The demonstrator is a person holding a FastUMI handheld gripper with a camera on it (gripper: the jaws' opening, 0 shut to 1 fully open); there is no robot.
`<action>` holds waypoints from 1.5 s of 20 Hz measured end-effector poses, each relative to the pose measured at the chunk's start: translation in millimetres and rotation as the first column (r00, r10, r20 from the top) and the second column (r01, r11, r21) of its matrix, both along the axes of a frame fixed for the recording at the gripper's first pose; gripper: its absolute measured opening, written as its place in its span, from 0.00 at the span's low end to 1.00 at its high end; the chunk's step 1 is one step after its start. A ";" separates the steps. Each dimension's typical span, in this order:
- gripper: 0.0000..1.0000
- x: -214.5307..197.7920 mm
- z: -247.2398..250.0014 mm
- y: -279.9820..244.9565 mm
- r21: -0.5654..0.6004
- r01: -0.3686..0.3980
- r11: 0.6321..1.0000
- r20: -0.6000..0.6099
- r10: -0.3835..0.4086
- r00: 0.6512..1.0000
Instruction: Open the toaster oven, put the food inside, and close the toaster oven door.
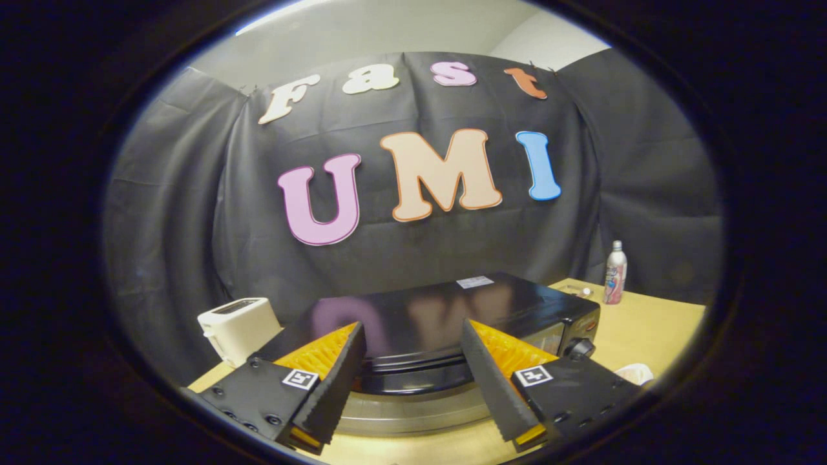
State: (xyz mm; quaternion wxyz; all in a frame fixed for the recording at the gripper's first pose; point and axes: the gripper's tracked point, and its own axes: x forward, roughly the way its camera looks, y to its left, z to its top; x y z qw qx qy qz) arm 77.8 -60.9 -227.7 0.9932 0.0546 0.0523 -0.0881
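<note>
The toaster oven (439, 323) sits on the light wooden table (646, 329), a black box with a glossy top that mirrors the wall behind it, and everything else here is easiest placed around it. The gripper (413, 387) hangs just in front of and slightly above its front edge, fingers spread wide with nothing between them but the oven's top and the silvery curved band (413, 413) along the front, which I take to be the door handle or upper door trim, though from this angle I cannot be sure. A round knob (579, 347) shows at the oven's front right corner. To the oven's left stands a cream slot toaster (239, 329); behind its right end, a slim spray bottle (615, 273) is upright near the wall; close off its front right, a pale crumpled thing (636, 372) lies on the table, perhaps the wrapped food, too little of it visible to say. The oven looks heavy and rigid, so it should stay put when the door is pulled, but its shiny metal and glass would be slick under the pads. I would grip the handle bar near its middle, squarely, and pull down gently, since a hinged door could drop fast.
</note>
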 end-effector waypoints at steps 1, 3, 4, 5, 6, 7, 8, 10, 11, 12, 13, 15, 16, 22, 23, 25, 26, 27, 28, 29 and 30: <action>0.97 -0.2 -0.5 -0.7 -0.004 0.000 1.000 0.002 0.000 1.000; 0.97 -2.3 -2.3 -0.6 -0.026 0.002 1.000 0.015 -0.002 1.000; 0.96 -4.5 -2.0 -0.7 -0.043 0.003 0.999 0.022 -0.002 1.000; 0.96 -8.2 -0.7 -1.2 -0.050 0.005 0.999 0.030 -0.004 1.000; 0.96 -13.4 -1.3 -1.4 -0.046 0.007 0.999 0.034 -0.006 0.999; 0.95 -18.0 -1.2 -1.6 -0.038 0.008 0.999 0.039 -0.007 0.999; 0.95 -23.3 -2.3 -0.4 -0.032 0.009 0.999 0.037 -0.007 0.999; 0.94 -34.5 -4.6 -0.7 -0.033 0.009 0.999 0.016 -0.009 1.000; 0.94 -40.6 -5.1 -1.1 -0.034 0.011 0.999 0.007 -0.011 1.000; 0.94 -47.9 -6.8 -1.5 -0.036 0.012 0.999 -0.005 -0.012 1.000; 0.93 -54.4 -7.5 -1.9 -0.039 0.011 0.999 -0.017 -0.012 1.000; 0.93 -68.3 -11.0 -1.3 -0.043 0.006 0.999 -0.052 -0.008 0.999; 0.92 -74.5 -14.2 -1.8 -0.041 0.004 0.999 -0.070 -0.007 0.997; 0.90 -110.7 -39.1 -4.7 -0.049 0.028 0.998 -0.200 -0.037 0.979; 0.90 -114.8 -46.2 -5.9 -0.054 0.033 0.998 -0.226 -0.045 0.973; 0.90 -117.8 -65.1 -8.9 -0.060 0.043 0.997 -0.286 -0.058 0.956; 0.90 -119.6 -77.6 -7.7 -0.059 0.032 0.998 -0.318 -0.050 0.947; 0.90 -122.6 -90.4 -6.9 -0.056 0.023 0.998 -0.347 -0.042 0.937; 0.90 -124.3 -100.1 -8.4 -0.055 0.019 0.998 -0.369 -0.038 0.929; 0.90 -125.9 -110.5 -10.1 -0.054 0.019 0.998 -0.386 -0.038 0.922; 0.90 -127.1 -119.8 -11.7 -0.050 0.019 0.999 -0.404 -0.037 0.914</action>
